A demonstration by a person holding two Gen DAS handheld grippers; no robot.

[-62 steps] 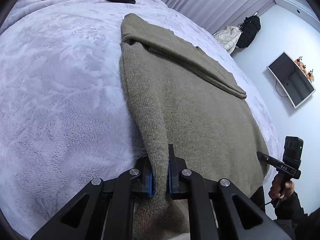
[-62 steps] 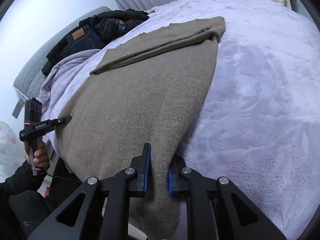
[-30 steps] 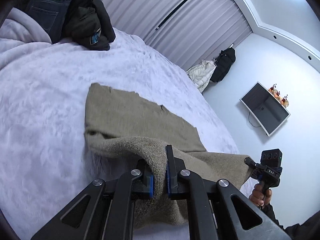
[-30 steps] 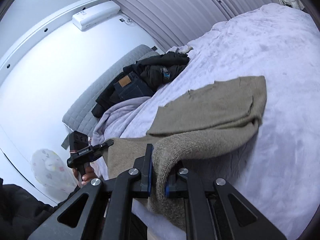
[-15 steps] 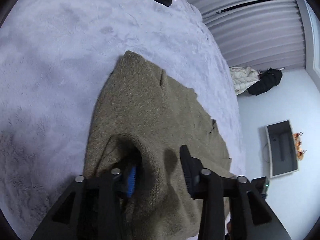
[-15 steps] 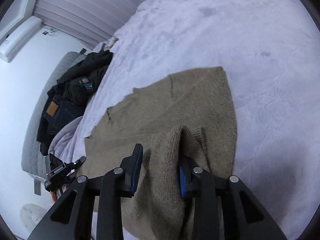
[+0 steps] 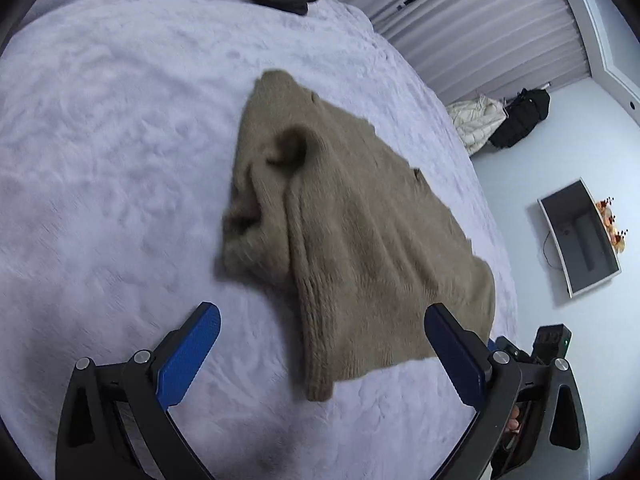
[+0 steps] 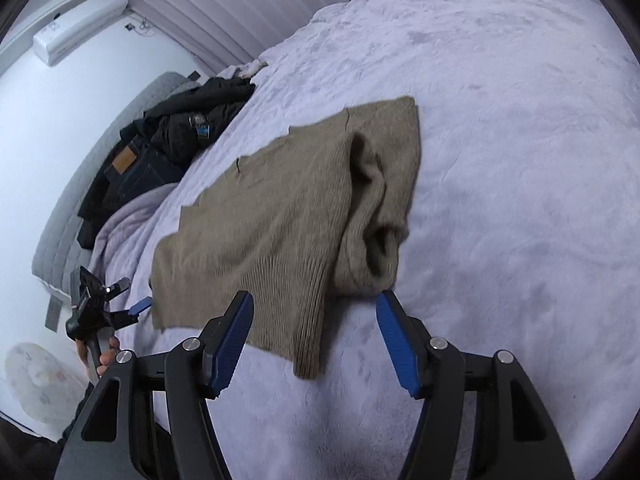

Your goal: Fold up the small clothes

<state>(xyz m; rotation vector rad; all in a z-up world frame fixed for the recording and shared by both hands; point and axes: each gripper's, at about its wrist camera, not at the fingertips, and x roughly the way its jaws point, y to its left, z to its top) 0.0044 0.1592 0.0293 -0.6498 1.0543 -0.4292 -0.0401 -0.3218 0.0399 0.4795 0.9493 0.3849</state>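
**Both grippers spread wide, sweater lying loose on the bed**

Nearest in the left wrist view: left gripper (image 7: 322, 322), blue pads (image 7: 188, 354) far apart, nothing between them, held above the lavender fleece blanket (image 7: 100, 160). Just beyond the pads, the ribbed hem corner of the olive-brown knit sweater (image 7: 360, 240), pointing back toward the camera. From that corner, long axis running away and slightly left toward the far end of the bed, ending in a rounded tip. Folded over on itself, upper layer rumpled, with two dark pockets along the left edge where the knit bunches. Exact layering inside those pockets hard to make out; some motion blur there.

Right wrist view: right gripper (image 8: 316, 332) likewise released, pads (image 8: 394, 342) wide, straddling the near hem of the sweater (image 8: 280, 216) without pinching it. Bunched fold on the sweater's right side here; flat part stretching left toward the bed edge, where the other gripper shows small.

Past the sweater's far end: pile of dark clothes and jeans (image 8: 160, 148), partly cut off in the left view. Beyond the sweater's right side: wall-mounted TV (image 7: 580, 236), jackets (image 7: 500, 120) against the pleated curtain (image 7: 480, 28).
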